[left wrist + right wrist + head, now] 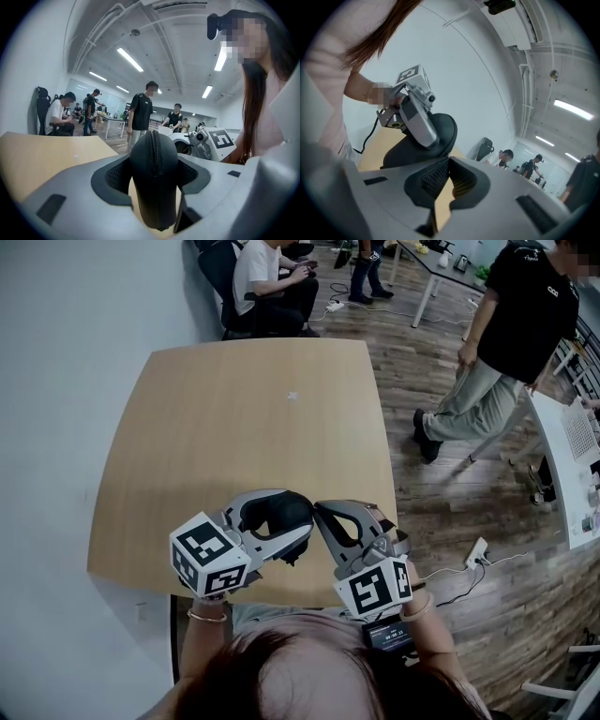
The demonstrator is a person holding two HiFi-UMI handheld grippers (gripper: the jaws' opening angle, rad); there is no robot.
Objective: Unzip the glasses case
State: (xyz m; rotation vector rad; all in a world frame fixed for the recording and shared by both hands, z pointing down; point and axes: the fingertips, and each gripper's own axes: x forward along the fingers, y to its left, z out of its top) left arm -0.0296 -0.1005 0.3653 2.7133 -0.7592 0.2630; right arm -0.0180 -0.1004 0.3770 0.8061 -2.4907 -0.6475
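Operator: head (309, 681) at the bottom edge of the head view, both forearms out front, bangle (206, 618) on the left wrist, small screen device (389, 636) by the right wrist.
Left gripper (295, 514): clamped on the glasses case, one jaw on each long side; marker cube (208, 554) at its rear.
Glasses case (153, 180): black, rounded, held between the left jaws over the table's near edge. One end points back at the left gripper's camera. Cannot tell if it touches the table.
Zipper (152, 147): line of teeth runs up the middle of that end of the case and looks closed there. No pull tab made out.
Right gripper (448, 161): jaws closed tip to tip, nothing seen between them. Tips sit right at the edge of the case, beside the left gripper's jaws. Cannot tell if they touch it. Its marker cube (375, 587) is near the operator's right hand.
Table (234, 418): light wood, rounded corners, bare apart from a small white speck (292, 396) near the middle.
Floor: dark wood planks; white power strip (478, 552) with its cable to the right of the table.
White desk (562, 456): right edge, some items on it, too small to tell.
Standing person (511, 334): black top, light trousers, right of the table's far end.
Seated person (267, 277): white top, on a chair beyond the table's far edge.
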